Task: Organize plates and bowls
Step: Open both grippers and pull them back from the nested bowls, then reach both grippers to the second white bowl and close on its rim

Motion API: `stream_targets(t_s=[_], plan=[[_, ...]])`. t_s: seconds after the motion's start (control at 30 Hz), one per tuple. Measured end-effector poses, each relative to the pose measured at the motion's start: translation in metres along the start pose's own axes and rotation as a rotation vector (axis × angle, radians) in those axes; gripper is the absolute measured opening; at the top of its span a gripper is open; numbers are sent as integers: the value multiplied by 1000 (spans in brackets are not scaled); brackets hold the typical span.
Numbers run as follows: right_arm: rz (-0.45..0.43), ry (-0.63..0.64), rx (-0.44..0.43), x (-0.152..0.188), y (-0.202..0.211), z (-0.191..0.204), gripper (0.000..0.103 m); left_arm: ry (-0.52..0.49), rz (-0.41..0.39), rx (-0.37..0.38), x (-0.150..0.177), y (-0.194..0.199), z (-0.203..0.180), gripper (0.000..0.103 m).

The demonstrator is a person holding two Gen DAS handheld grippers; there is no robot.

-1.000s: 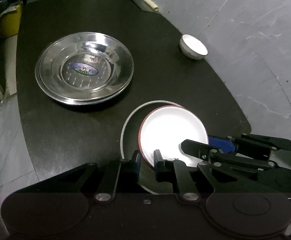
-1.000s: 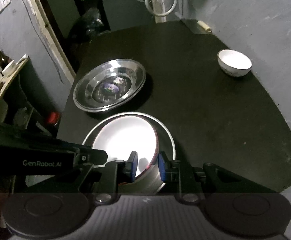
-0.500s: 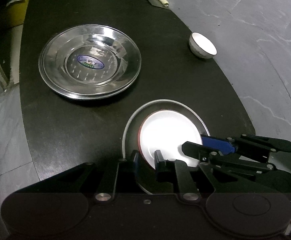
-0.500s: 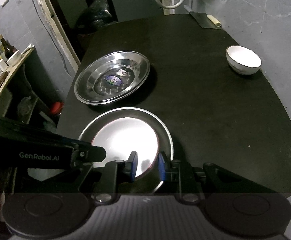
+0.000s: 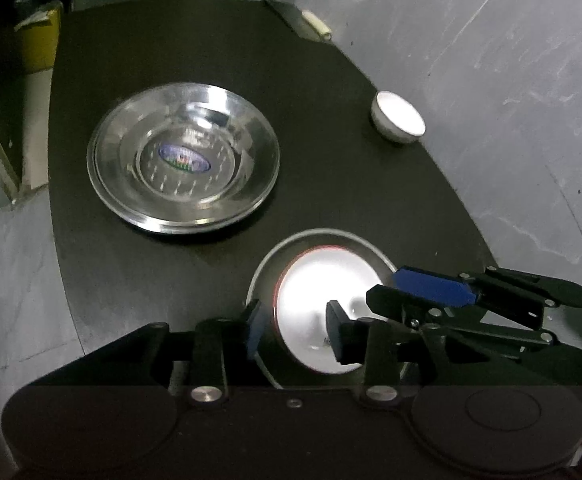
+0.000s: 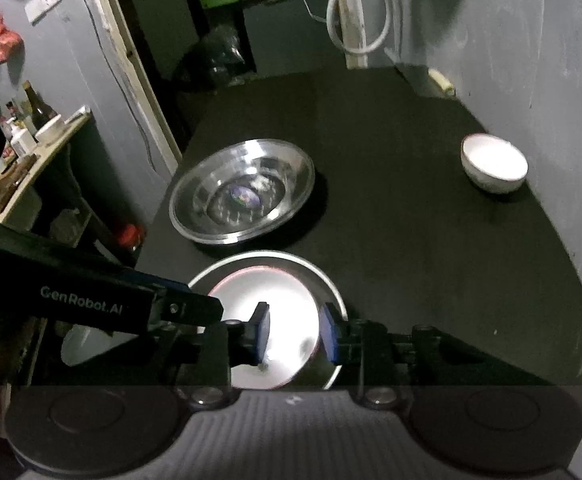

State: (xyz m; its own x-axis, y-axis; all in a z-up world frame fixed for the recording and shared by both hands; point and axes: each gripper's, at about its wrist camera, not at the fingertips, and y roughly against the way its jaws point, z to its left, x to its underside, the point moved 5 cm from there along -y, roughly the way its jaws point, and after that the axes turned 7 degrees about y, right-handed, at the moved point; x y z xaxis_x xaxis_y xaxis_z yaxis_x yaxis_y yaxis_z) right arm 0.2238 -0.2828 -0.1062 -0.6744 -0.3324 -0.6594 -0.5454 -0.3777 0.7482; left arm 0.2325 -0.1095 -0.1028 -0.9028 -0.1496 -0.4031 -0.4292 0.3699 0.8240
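Observation:
A white plate with a red rim (image 5: 319, 300) (image 6: 275, 304) lies inside a steel plate (image 5: 263, 276) (image 6: 323, 276) at the near edge of the black table (image 5: 331, 200). My left gripper (image 5: 295, 332) (image 6: 207, 304) straddles the white plate's left rim; its jaws are opening and stand clear of it. My right gripper (image 6: 295, 334) (image 5: 385, 286) straddles the right rim, its jaws opening too, with the rim loose between them. Further back sit a stack of larger steel plates (image 5: 183, 156) (image 6: 243, 192) and, at the right, a small white bowl (image 5: 399, 118) (image 6: 495, 162).
A knife with a pale handle (image 5: 315, 26) (image 6: 443, 82) lies at the table's far end. A grey wall runs along the right side. Left of the table stand a side shelf with bottles (image 6: 31, 128) and a yellow bin (image 5: 39, 40).
The white plate, held tilted by both grippers before, has sunk flat into the steel plate. Both pairs of jaws have widened, the left more than the right.

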Motion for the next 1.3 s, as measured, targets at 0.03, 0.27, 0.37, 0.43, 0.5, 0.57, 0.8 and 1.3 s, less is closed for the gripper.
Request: stream_targets(t_s=[0.03, 0.27, 0.37, 0.43, 0.5, 0.57, 0.8, 1.3], plan=[[-13, 3, 1, -1, 2, 0, 33, -3, -14, -1, -1, 2, -1, 47], [-69, -38, 42, -4, 9, -20, 77, -7, -83, -36, -14, 5, -6, 80], [-80, -77, 64, -4, 10, -37, 90, -5, -95, -48, -20, -1, -11, 92], [-87, -104, 81, -4, 9, -49, 98, 8, -101, -65, -24, -6, -12, 100], [-100, -140, 105, -5, 8, -65, 103, 32, -113, -78, -29, -10, -13, 102], [-112, -180, 127, -4, 5, -82, 103, 59, -115, -87, -35, -16, -13, 102], [-184, -313, 177, -8, -10, -143, 103, 95, -171, -137, -72, -35, -22, 102], [-233, -483, 168, -24, -67, -213, 103, -104, -156, -129, -177, -131, -96, 102]])
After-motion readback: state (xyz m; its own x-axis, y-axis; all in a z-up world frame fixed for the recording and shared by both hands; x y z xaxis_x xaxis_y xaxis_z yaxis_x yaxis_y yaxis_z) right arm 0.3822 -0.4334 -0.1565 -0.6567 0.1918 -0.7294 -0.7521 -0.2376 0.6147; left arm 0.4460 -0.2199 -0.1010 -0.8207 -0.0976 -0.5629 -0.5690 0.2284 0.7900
